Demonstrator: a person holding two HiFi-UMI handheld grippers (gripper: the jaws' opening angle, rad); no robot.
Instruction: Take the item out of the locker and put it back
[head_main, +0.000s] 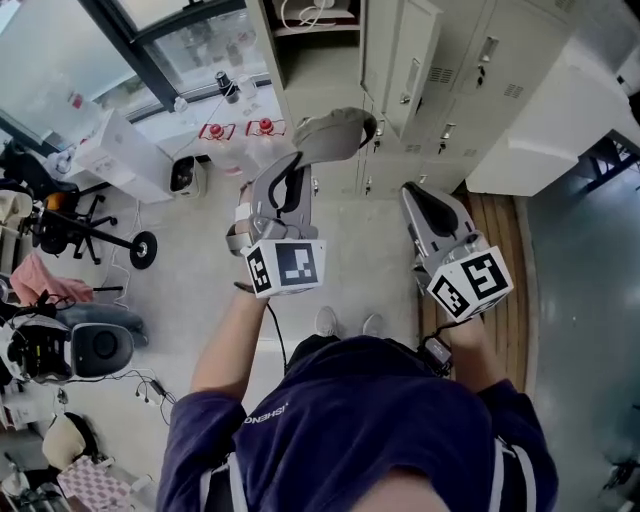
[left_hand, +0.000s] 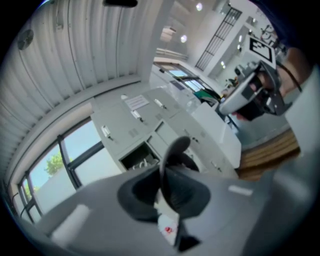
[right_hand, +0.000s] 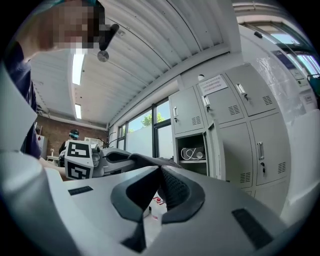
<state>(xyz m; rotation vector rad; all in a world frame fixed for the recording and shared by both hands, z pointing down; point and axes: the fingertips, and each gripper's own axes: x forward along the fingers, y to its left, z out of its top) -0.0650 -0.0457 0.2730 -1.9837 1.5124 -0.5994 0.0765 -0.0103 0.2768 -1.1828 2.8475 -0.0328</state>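
A flat grey cap-like item (head_main: 335, 135) hangs in the air in front of the grey lockers (head_main: 470, 70). My left gripper (head_main: 297, 162) is shut on its near edge. In the left gripper view the item (left_hand: 175, 152) stands edge-on between the closed pads, with a white tag (left_hand: 167, 226) below. My right gripper (head_main: 412, 195) is to the right, apart from the item, its jaws together and holding nothing. The right gripper view shows those closed jaws (right_hand: 161, 184) and the held item (right_hand: 145, 160) to the left. The open locker compartment (right_hand: 192, 152) holds a coiled white cable.
The open locker door (head_main: 405, 60) sticks out toward me. Red-capped bottles (head_main: 240, 130) stand on the floor by the window. An office chair (head_main: 70, 225) and gear crowd the left. A wooden platform (head_main: 495, 260) and a white cabinet (head_main: 540, 130) lie right.
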